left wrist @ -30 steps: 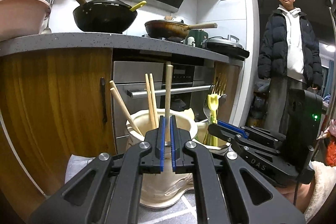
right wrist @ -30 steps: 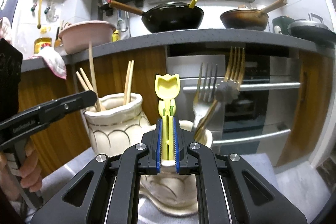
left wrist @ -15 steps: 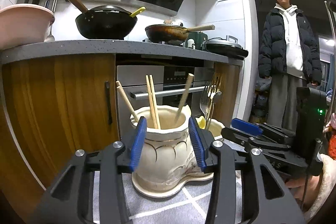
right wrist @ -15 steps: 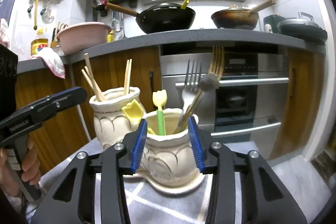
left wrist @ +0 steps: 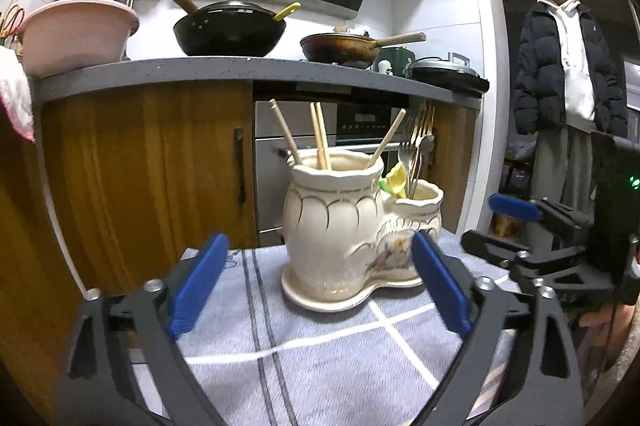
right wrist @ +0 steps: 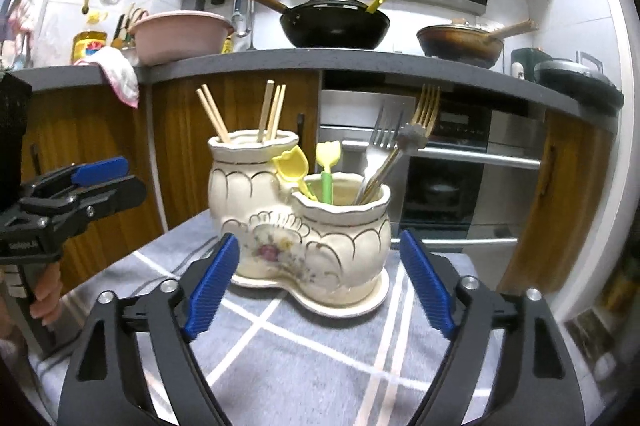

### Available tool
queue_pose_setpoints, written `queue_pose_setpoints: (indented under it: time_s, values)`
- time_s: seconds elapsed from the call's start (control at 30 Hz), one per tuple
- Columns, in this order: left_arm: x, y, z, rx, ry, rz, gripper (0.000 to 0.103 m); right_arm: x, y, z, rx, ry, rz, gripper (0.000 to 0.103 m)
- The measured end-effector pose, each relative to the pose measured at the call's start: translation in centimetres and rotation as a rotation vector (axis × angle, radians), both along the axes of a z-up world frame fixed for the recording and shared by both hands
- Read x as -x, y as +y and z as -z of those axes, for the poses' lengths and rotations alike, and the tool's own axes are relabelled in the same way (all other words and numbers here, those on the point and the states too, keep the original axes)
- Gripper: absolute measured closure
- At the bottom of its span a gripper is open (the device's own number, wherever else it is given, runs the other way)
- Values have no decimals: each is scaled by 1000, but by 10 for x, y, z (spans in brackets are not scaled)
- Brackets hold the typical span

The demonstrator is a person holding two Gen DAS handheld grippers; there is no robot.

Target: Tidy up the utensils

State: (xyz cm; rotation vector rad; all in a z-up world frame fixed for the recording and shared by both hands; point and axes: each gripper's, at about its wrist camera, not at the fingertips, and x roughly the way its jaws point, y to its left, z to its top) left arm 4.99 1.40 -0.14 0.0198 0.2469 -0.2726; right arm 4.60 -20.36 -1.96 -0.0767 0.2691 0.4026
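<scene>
A cream ceramic double utensil holder [left wrist: 344, 230] [right wrist: 304, 226] stands on a grey cloth. Its taller pot holds several wooden chopsticks [left wrist: 320, 138] [right wrist: 272, 110]. Its shorter pot holds forks [right wrist: 400, 150] [left wrist: 416, 146] and two small yellow tulip-topped utensils [right wrist: 328, 162]. My left gripper [left wrist: 316, 282] is open and empty, a short way in front of the holder. My right gripper [right wrist: 316, 278] is open and empty, also just in front of the holder. Each gripper shows at the edge of the other's view.
The grey cloth [right wrist: 320, 354] with white lines covers the low surface. Behind are wooden cabinets [left wrist: 152, 170], an oven [right wrist: 440, 178] and a counter with pans and a pink bowl [right wrist: 180, 34]. A person in a dark jacket [left wrist: 568, 86] stands at right.
Both grippers let go and opened: the left released a chopstick into the taller pot, the right a yellow utensil into the shorter pot. Both then drew back from the holder.
</scene>
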Motion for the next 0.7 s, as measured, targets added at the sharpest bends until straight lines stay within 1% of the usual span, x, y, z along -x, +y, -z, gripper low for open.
queue_pose_setpoints:
  time_s: [0.07,0.27,0.37,0.5,0.7]
  values:
    - [3,0,2,-7,-3,-7,6,4,-2,-1,-9,-6,2,14]
    - [8,-1,8,-35,-22,-43,6,8,-9,-3,-30,-13,31,10]
    - [7,-5,11,-62,-9,-53,6,8,-10,-3,-31,-15,49,9]
    - [7,-4,11,-56,-6,-49,6,7,-14,-2,-38,-13,78,9]
    - [5,-4,11,-56,0,-47,6,6,-14,-1,-36,-8,78,9]
